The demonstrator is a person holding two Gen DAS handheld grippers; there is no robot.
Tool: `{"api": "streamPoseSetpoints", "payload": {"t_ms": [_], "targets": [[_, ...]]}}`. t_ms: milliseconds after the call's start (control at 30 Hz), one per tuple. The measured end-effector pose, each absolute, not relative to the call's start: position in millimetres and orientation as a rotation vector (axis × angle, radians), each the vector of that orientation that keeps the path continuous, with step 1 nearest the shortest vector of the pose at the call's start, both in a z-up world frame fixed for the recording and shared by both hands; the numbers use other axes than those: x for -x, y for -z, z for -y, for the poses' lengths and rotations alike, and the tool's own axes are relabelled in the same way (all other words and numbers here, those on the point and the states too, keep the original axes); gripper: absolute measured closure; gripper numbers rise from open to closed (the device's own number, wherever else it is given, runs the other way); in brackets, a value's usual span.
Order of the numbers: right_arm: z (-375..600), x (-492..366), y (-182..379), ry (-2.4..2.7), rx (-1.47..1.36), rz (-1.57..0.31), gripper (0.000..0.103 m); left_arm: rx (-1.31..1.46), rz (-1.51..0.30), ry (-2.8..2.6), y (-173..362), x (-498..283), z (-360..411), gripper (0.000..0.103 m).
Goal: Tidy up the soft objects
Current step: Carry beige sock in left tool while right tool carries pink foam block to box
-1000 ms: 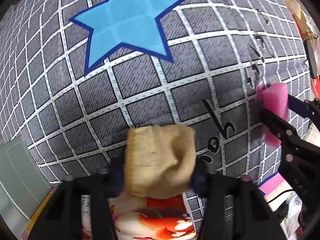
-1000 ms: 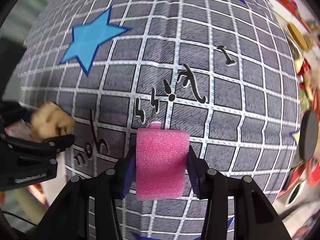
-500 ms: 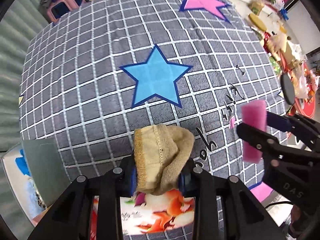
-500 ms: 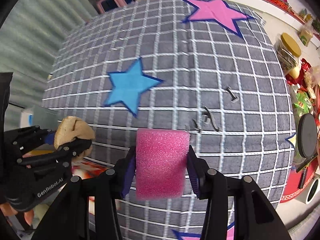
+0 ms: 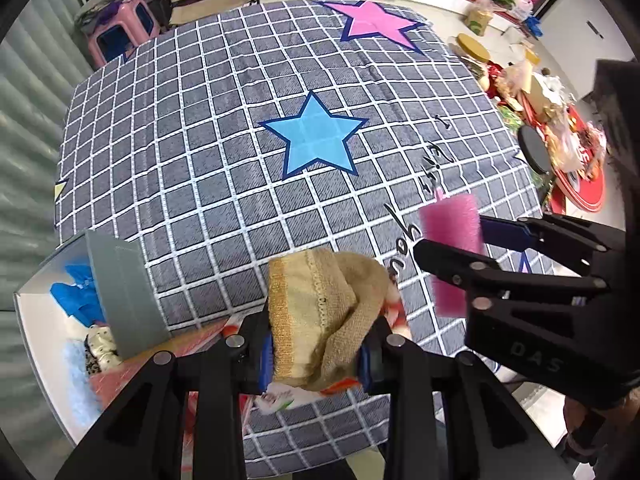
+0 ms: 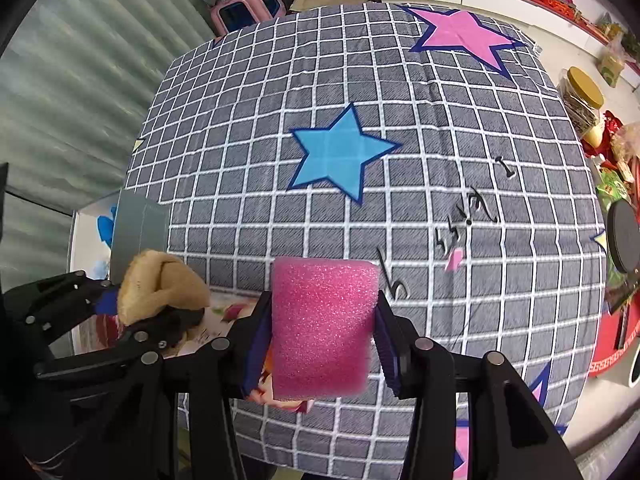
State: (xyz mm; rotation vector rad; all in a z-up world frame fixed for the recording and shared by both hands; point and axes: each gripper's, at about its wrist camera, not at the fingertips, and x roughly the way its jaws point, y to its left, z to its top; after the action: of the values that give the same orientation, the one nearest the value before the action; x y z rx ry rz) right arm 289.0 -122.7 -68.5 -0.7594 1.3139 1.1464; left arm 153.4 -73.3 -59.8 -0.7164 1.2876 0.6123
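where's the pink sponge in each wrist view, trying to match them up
Left wrist view: the pink sponge sits right of centre, seen edge-on, clamped in the right gripper that reaches in from the right.
Right wrist view: the sponge is at lower centre, face-on, between that gripper's fingers.
Shared landmark: the blue star on the checked cloth, above the sponge in both views.

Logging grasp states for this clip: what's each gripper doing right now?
Left gripper: closed on the tan sock.
Right gripper: closed on the pink sponge.
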Motion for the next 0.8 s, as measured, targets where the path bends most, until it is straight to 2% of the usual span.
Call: {"api": "streamPoseSetpoints", "payload": {"t_ms": [800], "targets": [[135.3, -167.3, 5.0, -1.191, 0.810, -1.162, 0.054, 0.711, -1.115, -0.747, 5.9, -18.7, 81.8, 0.069]]}}
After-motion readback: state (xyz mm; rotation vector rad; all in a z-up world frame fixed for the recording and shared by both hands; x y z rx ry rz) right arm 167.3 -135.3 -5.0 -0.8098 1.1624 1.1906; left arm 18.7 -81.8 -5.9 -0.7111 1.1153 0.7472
